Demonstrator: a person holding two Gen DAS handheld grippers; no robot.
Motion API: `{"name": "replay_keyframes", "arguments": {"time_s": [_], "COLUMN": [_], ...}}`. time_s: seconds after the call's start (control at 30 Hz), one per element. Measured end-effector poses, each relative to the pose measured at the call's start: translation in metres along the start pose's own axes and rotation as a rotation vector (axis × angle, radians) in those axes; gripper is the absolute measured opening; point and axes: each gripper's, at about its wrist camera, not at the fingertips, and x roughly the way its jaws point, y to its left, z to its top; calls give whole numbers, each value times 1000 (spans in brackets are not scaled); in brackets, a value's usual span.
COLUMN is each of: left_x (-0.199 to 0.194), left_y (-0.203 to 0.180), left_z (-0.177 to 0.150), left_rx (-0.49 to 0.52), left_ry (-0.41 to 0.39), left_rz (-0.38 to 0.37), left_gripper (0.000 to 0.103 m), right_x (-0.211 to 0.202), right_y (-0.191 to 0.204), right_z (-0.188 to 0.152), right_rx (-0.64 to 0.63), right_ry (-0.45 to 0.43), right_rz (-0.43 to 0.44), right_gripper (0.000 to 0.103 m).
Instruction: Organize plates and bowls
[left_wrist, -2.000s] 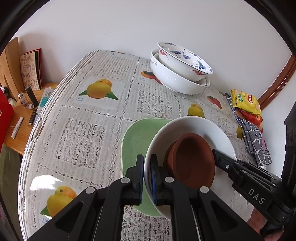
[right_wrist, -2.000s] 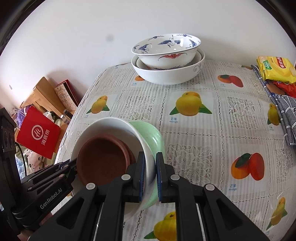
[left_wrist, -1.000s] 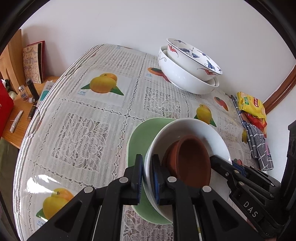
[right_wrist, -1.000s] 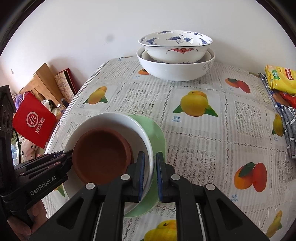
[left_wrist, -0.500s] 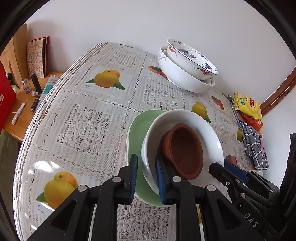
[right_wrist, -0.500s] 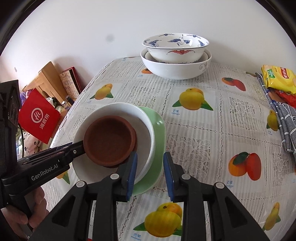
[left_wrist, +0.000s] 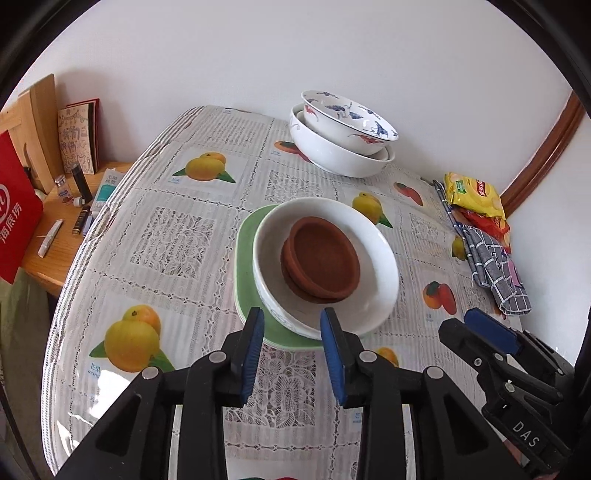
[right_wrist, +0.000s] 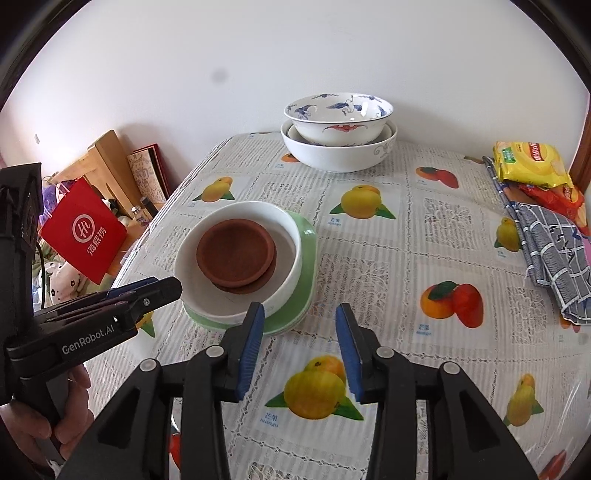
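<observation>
Two round brown saucers (left_wrist: 320, 258), nested

Directly ahead of both open grippers stands a low stack: a pale green oval plate (left_wrist: 244, 258) bearing a white ceramic bowl (left_wrist: 380, 266) with brown clay saucers (left_wrist: 325, 254) inside, its near rim just beyond the left gripper (left_wrist: 291, 343) and ahead-left of the right gripper (right_wrist: 300, 345). Past the stack, lace-and-fruit tablecloth (right_wrist: 373, 266) lies bare up to two nested white bowls with blue and red painting (right_wrist: 338, 129) by the wall. To the right gripper's right, cloth is bare as far as a grey checked towel (right_wrist: 554, 243) and yellow snack packets (right_wrist: 532, 164) along the edge. Left of the left gripper, the cloth runs bare to the table edge.
</observation>
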Motion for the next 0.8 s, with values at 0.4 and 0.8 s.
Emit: {"name": "replay_keyframes", "arguments": {"time_s": [0.4, 0.8], "left_x": [-56, -84], "left_y": [-78, -129], "left_z": [-35, -69], "left_rx": [183, 252], "left_ry": [-132, -218], "left_rz": [15, 59], "left_gripper": [63, 88], "right_x": [-91, -154], "right_y": [-62, -99], "right_z": [-40, -79], "right_rx": [84, 189], "right_ry": [-98, -152], "right_rz": [-178, -245], "right_gripper": [47, 88]}}
